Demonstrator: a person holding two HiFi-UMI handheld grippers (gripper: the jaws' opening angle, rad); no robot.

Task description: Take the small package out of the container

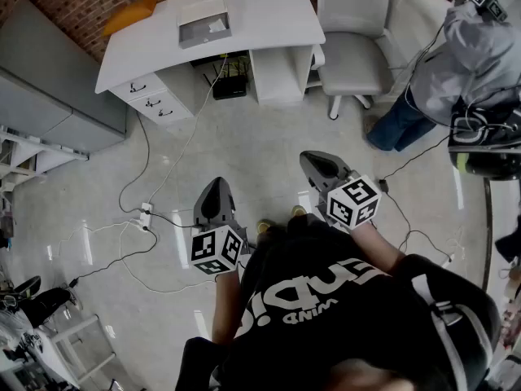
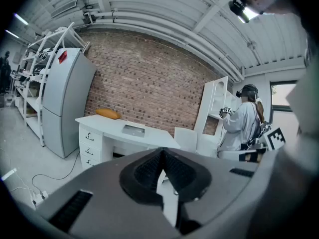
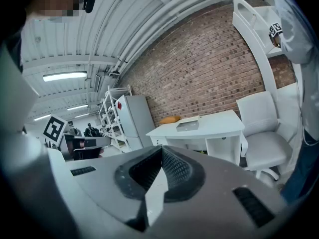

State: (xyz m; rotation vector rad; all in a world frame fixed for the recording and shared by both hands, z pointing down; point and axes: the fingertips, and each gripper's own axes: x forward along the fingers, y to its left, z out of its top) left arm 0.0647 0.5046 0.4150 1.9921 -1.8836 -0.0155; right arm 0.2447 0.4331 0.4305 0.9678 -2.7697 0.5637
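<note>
Ahead, shallow grey container (image 1: 202, 24) on white desk (image 1: 269, 10); left claw (image 2: 162, 151), right claw (image 3: 160, 150) both closed, empty.

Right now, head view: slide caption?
Left gripper and right gripper, jaws shut and empty, face the white desk and its container.

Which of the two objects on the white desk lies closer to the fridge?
The orange object, at the desk's end beside the fridge; the grey container sits mid-desk.
</note>
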